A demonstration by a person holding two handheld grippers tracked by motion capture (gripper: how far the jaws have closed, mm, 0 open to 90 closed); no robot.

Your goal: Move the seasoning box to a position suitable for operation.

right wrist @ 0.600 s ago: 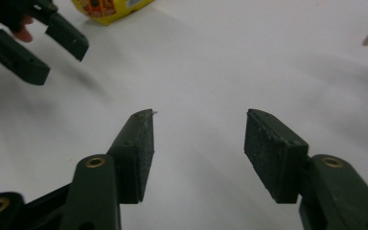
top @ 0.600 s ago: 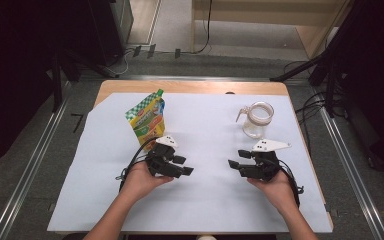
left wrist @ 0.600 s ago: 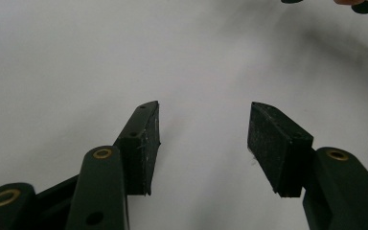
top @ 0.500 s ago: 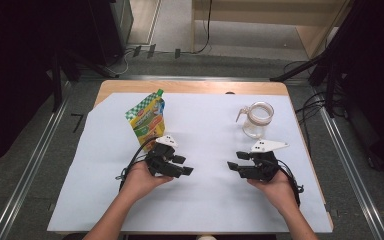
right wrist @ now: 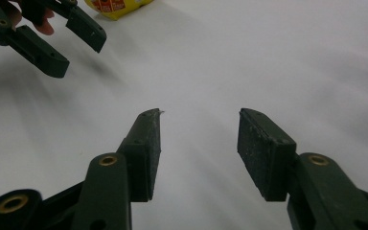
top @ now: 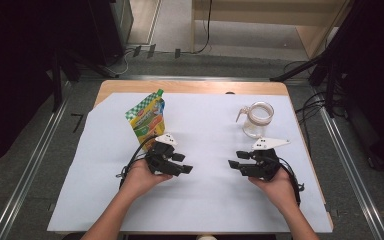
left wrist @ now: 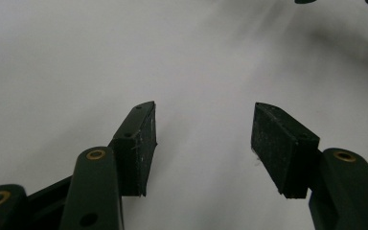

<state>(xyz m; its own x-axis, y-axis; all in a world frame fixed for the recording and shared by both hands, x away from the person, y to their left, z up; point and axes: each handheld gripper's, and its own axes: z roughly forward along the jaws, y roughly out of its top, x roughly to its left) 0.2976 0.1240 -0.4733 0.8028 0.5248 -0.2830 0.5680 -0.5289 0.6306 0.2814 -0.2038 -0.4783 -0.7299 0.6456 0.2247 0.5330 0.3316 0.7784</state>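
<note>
Both black two-jaw claws, left (top: 184,164) and right (top: 233,164), gape empty; colourful standing foil pouch (top: 147,117) just behind the left, clear glass jug (top: 256,119) behind the right.

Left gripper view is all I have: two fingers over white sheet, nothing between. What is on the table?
Observer: In the high view a colourful snack pouch stands just beyond the left gripper, apart from it.
Operator: Anything near the other hand?
Observer: A clear glass jug sits beyond the right gripper, not touched.
Operator: Right fingers holding anything?
Observer: No. The right gripper view shows its fingers apart over the bare white sheet, with nothing between them.
</note>
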